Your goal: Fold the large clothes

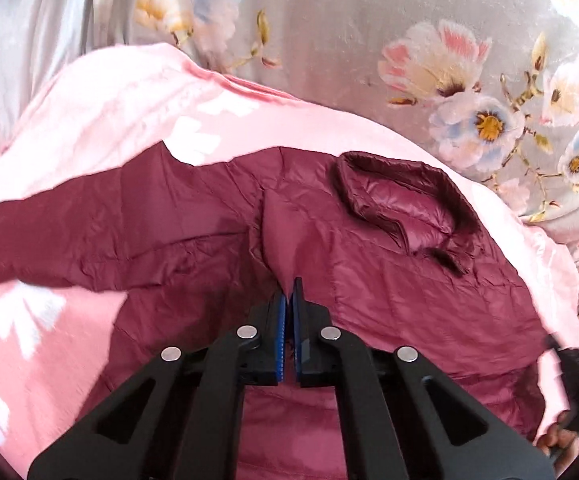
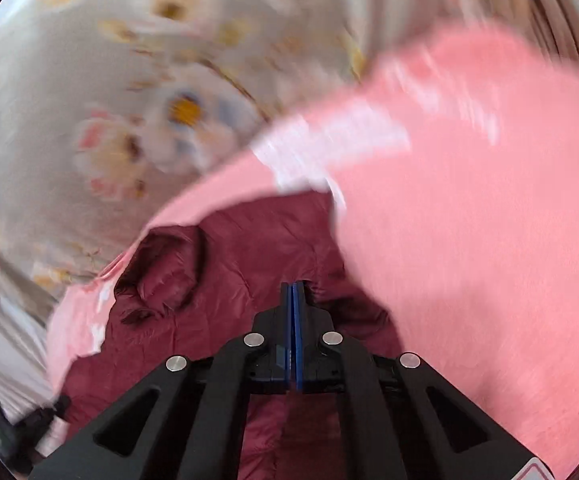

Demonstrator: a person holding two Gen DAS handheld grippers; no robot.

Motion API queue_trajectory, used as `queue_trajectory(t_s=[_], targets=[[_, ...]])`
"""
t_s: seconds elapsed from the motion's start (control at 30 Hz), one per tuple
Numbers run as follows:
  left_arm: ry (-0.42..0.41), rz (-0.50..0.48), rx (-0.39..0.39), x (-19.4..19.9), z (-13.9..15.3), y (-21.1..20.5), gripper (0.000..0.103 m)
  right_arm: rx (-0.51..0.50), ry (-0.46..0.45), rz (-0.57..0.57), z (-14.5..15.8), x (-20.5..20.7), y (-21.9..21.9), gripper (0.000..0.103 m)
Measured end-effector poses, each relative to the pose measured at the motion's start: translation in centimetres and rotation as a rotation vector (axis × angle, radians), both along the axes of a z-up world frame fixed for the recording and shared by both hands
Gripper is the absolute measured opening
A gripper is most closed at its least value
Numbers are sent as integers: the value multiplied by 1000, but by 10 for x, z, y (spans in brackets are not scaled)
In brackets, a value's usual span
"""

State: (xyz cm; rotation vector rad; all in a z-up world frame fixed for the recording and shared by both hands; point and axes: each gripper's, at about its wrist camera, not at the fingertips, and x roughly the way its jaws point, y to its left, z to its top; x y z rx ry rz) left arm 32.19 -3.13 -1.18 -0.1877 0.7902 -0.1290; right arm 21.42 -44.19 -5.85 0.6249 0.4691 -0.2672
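Note:
A maroon puffer jacket (image 1: 369, 264) lies spread on a pink blanket (image 1: 121, 108), its collar (image 1: 401, 200) to the upper right and one sleeve (image 1: 57, 224) stretched to the left. My left gripper (image 1: 289, 292) is shut on a fold of the jacket fabric near its middle. In the right wrist view the jacket (image 2: 249, 248) and its collar (image 2: 161, 276) show again, blurred by motion. My right gripper (image 2: 293, 286) is shut on the jacket fabric at its fingertips.
The pink blanket (image 2: 469, 240) fills the right of the right wrist view. A grey bedsheet with a flower print (image 1: 449, 80) lies beyond it. A hand on the other gripper (image 1: 569, 420) shows at the lower right of the left wrist view.

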Motion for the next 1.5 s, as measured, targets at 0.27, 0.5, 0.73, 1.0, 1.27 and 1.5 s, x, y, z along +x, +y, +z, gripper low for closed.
queue_trajectory(t_s=[0.27, 0.5, 0.73, 1.0, 1.27, 1.5], targets=[[90, 5, 116, 5, -72, -7, 2, -22, 261, 13, -48, 17, 6, 0], [63, 9, 142, 2, -75, -7, 4, -73, 283, -1, -49, 10, 13, 1], [52, 9, 120, -10, -74, -3, 7, -13, 249, -18, -45, -22, 15, 3], [51, 5, 92, -9, -73, 4, 8, -180, 240, 97, 18, 3, 79, 15], [55, -3, 80, -12, -74, 6, 9, -306, 384, 270, -30, 57, 141, 19], [62, -13, 114, -15, -75, 5, 11, -381, 384, 245, -33, 54, 148, 17]])
